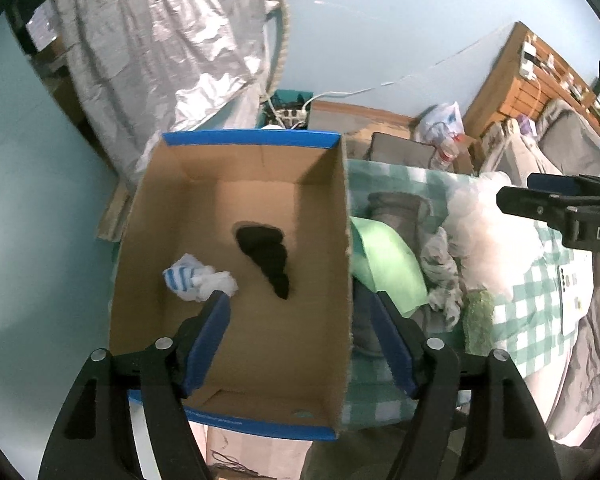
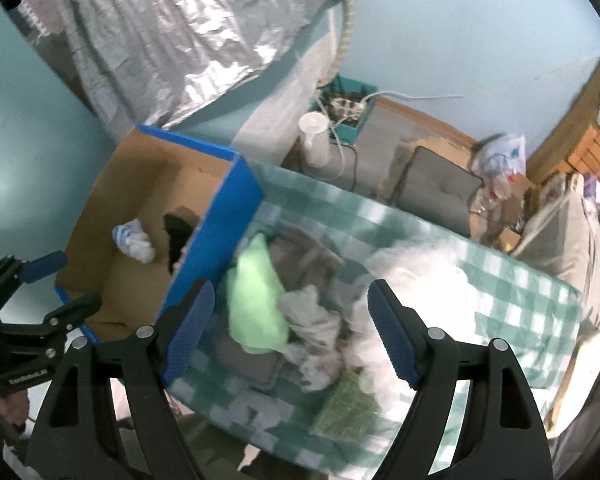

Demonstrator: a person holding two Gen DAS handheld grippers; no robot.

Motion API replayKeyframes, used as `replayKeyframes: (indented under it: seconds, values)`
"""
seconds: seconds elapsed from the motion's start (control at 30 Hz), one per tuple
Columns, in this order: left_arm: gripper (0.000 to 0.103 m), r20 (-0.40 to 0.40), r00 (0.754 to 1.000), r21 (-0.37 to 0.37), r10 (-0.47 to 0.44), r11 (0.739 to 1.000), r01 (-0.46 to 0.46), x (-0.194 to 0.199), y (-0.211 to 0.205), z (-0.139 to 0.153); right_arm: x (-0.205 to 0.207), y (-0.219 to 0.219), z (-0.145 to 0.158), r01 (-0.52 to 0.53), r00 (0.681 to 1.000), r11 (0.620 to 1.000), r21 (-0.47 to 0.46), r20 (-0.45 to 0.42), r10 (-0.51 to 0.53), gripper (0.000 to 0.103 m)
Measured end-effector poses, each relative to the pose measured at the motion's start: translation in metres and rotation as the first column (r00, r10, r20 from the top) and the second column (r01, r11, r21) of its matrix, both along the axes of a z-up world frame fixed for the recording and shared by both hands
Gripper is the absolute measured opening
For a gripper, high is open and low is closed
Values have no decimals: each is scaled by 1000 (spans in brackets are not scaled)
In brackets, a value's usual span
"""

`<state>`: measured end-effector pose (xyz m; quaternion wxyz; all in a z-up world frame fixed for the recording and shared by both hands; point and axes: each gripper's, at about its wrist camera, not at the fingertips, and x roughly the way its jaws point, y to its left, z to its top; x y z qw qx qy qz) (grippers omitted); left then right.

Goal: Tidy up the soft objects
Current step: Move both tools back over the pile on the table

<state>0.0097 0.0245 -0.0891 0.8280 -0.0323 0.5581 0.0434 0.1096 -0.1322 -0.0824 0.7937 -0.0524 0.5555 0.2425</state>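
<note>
My left tongs [image 1: 300, 312] hang spread and empty over the blue-rimmed cardboard box [image 1: 240, 138], its right wall between them; my right tongs [image 2: 290, 312], spread too, hover above the light-green cloth [image 2: 256, 304].

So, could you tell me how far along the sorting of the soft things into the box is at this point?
Done: a black cloth and a blue-striped white cloth lie in the cardboard box.

In hand: nothing; the left gripper over the box and the right gripper over the pile are both open and empty.

Left: the green cloth, grey-white rag, white fluffy heap and green scrubby pad remain on the checked cloth.
</note>
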Motion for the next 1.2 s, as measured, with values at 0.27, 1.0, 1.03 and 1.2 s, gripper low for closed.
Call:
replayKeyframes:
  seconds: [0.27, 1.0, 1.03, 1.2]
  values:
    - [77, -20, 999, -15, -49, 999, 48, 8, -20, -4, 3, -36, -8, 70, 997, 998, -1, -18, -70, 81]
    - [77, -94, 991, -63, -91, 994, 85, 34, -74, -33, 21, -85, -58, 136, 985, 990, -40, -99, -140, 82]
    - [77, -96, 991, -63, -92, 994, 86, 35, -76, -34, 22, -86, -60, 134, 985, 990, -41, -103, -138, 82]
    - [77, -105, 988, -76, -109, 992, 101, 45, -89, -42, 28, -85, -72, 119, 985, 992, -50, -118, -124, 82]
